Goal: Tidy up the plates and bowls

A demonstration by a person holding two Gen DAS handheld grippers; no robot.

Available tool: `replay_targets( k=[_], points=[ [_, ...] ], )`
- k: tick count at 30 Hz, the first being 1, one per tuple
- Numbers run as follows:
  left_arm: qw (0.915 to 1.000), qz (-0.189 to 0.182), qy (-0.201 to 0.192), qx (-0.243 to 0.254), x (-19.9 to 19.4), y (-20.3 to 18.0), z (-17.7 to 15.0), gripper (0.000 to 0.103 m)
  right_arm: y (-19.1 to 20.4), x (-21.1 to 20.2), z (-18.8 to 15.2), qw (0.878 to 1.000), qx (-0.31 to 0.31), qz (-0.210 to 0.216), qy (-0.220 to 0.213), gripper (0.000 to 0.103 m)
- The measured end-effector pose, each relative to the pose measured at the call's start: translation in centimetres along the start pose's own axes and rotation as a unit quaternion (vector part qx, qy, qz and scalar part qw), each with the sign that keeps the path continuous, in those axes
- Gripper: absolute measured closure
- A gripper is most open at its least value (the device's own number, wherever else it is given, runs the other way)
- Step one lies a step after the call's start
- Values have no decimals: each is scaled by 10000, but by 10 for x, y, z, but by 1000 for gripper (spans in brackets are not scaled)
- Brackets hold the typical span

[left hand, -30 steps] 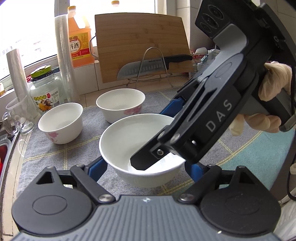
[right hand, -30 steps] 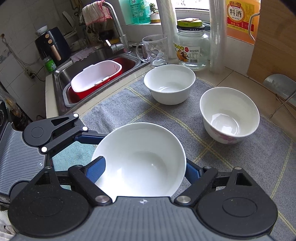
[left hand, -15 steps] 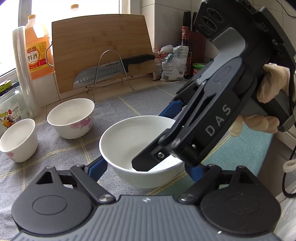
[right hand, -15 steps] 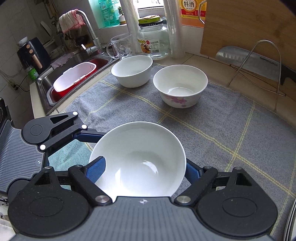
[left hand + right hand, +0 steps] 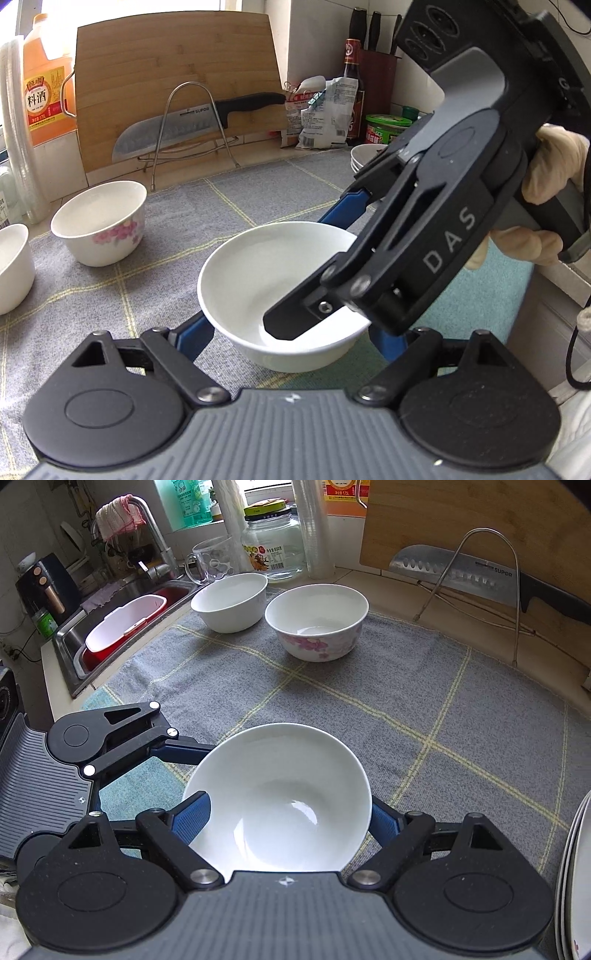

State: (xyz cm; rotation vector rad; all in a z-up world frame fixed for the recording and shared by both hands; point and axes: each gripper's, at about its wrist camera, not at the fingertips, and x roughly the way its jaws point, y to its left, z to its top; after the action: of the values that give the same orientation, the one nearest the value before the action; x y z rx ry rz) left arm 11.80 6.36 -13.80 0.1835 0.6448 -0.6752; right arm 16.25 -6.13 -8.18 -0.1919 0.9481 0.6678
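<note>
A plain white bowl (image 5: 266,280) (image 5: 280,797) sits between both grippers, low over the grey checked mat (image 5: 424,686). My left gripper (image 5: 290,339) is shut on it, a blue pad on each side of its lower wall. My right gripper (image 5: 286,818) is shut on it too, gripping across the rim; in the left wrist view it reaches in from the right, held by a gloved hand (image 5: 550,166). A flowered bowl (image 5: 99,225) (image 5: 317,627) and another plain bowl (image 5: 11,266) (image 5: 229,602) stand on the mat further off. Whether the held bowl touches the mat is hidden.
Stacked plates (image 5: 576,867) (image 5: 364,155) stand at the mat's right end. At the back a cutting board (image 5: 177,88) leans behind a wire rack with a knife (image 5: 195,122). A sink with a red-and-white basin (image 5: 122,627), a jar (image 5: 273,546) and a glass mug (image 5: 210,561) are at the left.
Both grippers have carried the white bowl to the right along the mat. The two other bowls and the sink now lie further away; the stacked plates have come into view.
</note>
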Motion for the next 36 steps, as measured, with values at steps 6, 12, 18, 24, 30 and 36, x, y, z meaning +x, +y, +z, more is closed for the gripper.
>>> replay_targets(
  k=[6, 12, 18, 24, 30, 36],
  points=[
    [10000, -12, 48, -10, 5, -2, 0, 13, -1, 2, -3, 10000, -55, -36, 25, 11],
    [9999, 33, 62, 99, 7, -5, 0, 13, -2, 4, -4, 10000, -60, 13, 32, 4],
    [9999, -35, 137, 74, 4, -4, -4, 12, -3, 1, -5, 9999, -27, -31, -103, 0],
    [9996, 52, 245, -144, -13, 6, -8, 11, -4, -3, -3, 9995, -57, -208, -241, 0],
    [9976, 490, 353, -324, -35, 23, -18, 7, 2, -7, 3, 9970, -288, -517, -500, 0],
    [9904, 1264, 248, -502, -46, 59, -17, 7, 10, -6, 17, 9929, -563, -733, -747, 0]
  ],
)
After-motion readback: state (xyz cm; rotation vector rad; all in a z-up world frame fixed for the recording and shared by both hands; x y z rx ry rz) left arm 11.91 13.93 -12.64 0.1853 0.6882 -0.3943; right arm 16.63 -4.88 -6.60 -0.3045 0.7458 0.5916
